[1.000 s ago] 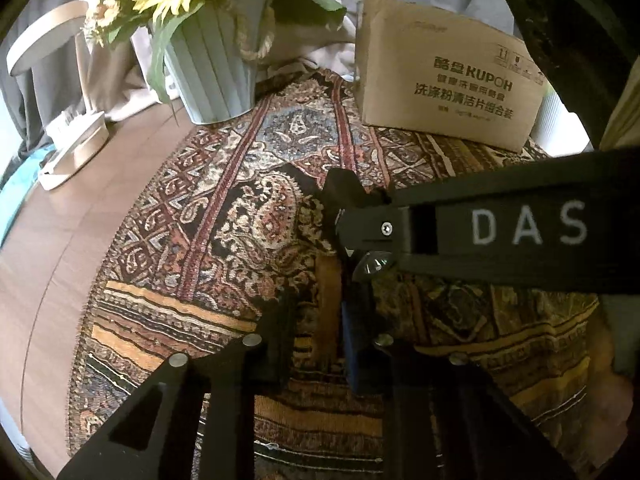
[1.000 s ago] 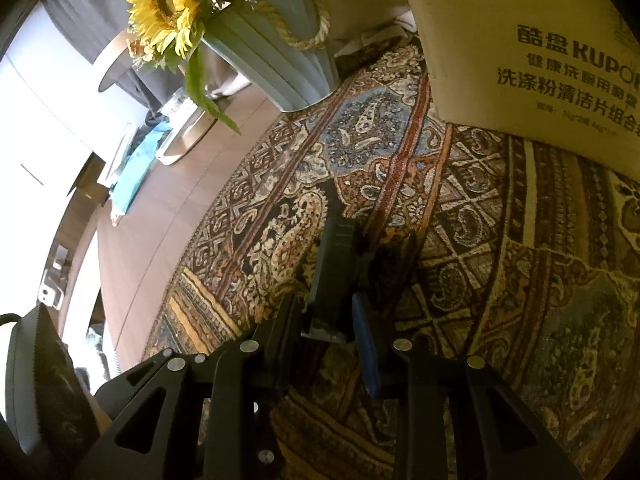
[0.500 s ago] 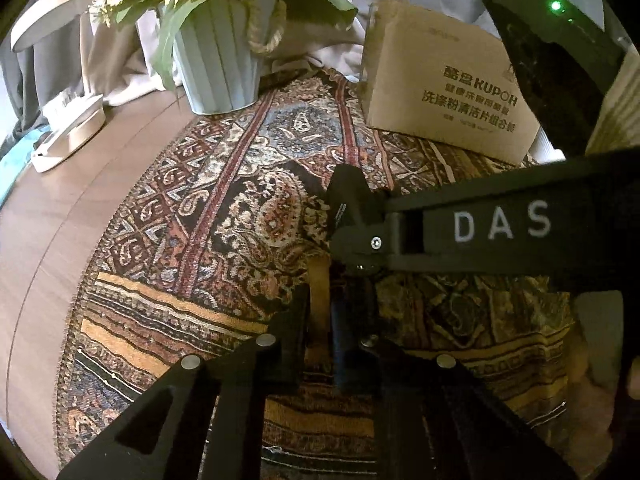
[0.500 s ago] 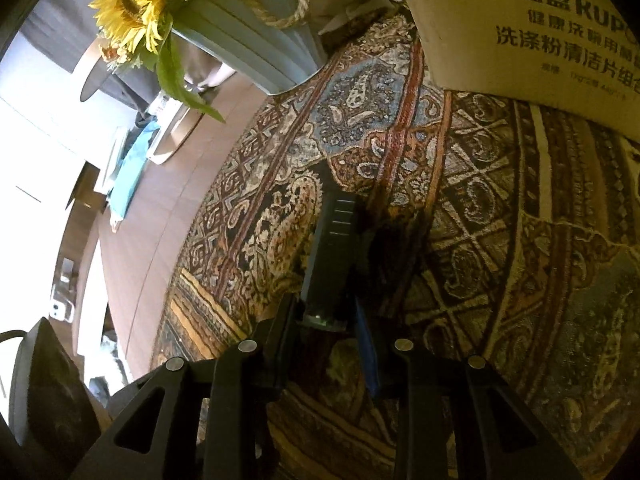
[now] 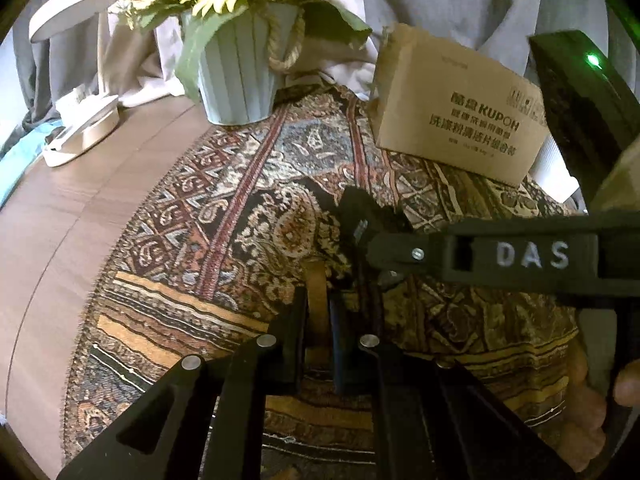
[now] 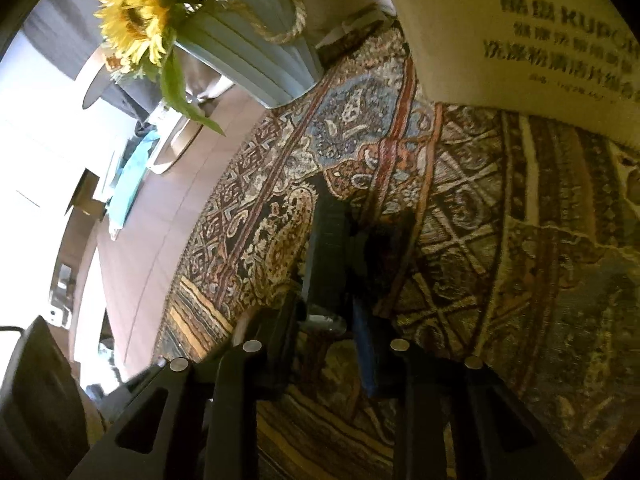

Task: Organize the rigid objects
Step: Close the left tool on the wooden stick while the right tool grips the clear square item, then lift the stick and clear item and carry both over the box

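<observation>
My right gripper (image 6: 326, 320) is shut on a slim black rectangular object (image 6: 328, 256) and holds it just above the patterned rug (image 6: 500, 260). The same object (image 5: 354, 208) shows in the left wrist view, with the right gripper's arm marked DAS (image 5: 528, 256) crossing from the right. My left gripper (image 5: 318, 320) has its fingers nearly closed with nothing between them, low over the rug (image 5: 208, 248), just beside the right gripper's tip.
A brown cardboard box (image 5: 456, 112) with printed text stands at the rug's far right. A pale green pot of sunflowers (image 5: 240, 68) stands at the far edge. A white desk lamp (image 5: 80, 128) sits on the wooden table (image 5: 60, 220) to the left.
The left gripper's fingers have closed further and it has pulled back a little. The right gripper has shifted forward with the black object still held.
</observation>
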Motion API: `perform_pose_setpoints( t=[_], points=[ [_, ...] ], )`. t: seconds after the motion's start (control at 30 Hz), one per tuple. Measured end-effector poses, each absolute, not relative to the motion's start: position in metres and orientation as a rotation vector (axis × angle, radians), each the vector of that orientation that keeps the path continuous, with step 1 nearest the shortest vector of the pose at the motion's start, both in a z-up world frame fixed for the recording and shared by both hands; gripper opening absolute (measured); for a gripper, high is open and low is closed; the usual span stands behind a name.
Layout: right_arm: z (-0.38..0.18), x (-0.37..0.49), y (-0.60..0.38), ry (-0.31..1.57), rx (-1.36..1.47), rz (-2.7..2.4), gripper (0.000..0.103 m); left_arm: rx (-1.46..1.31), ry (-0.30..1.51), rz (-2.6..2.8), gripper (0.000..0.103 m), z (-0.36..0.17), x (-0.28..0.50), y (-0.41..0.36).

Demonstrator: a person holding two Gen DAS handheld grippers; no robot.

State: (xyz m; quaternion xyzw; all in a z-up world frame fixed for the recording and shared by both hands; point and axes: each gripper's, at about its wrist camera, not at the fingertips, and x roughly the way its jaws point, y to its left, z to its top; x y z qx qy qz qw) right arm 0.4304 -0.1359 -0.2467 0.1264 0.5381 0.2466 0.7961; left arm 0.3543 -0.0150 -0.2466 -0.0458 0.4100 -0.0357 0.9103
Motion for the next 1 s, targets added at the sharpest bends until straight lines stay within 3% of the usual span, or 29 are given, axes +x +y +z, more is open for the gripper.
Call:
perform_pose_setpoints(
  t=[1.0],
  points=[
    [-0.180,0.405,-0.160,0.926,0.141,0.474,0.024,-0.065,0.712,-0.070,0.012,-0.191,0.351,-0.023]
  ],
)
